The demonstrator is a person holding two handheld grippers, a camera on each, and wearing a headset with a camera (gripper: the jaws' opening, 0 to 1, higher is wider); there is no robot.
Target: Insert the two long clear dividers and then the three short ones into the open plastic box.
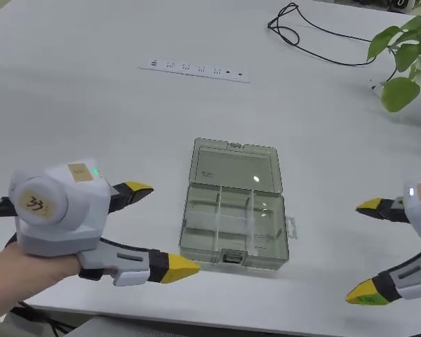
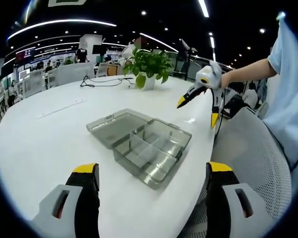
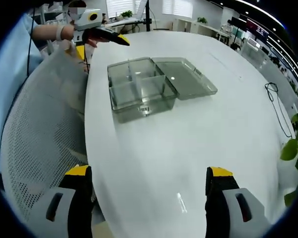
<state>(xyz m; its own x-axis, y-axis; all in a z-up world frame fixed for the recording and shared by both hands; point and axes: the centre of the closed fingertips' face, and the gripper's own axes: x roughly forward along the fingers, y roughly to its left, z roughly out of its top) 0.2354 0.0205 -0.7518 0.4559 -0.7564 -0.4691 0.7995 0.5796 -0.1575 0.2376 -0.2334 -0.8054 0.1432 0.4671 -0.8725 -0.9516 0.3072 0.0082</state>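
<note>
One white table point(image 1: 91, 112) holds one plastic box point(image 1: 259, 257), lid laid back so the top is open. Two grippers hang beside the box, left gripper point(image 1: 167, 228) on its left, right gripper point(image 1: 361, 251) on its right, jaws wide apart and empty. Clear dividers point(image 1: 228, 216) stand inside the box, too faint to count; the job looks nearly done.

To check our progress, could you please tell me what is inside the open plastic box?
Inside the plastic box, clear dividers stand upright, splitting it into compartments that look empty. Because the dividers are transparent, their exact number cannot be counted. Nothing covers the interior.
</note>
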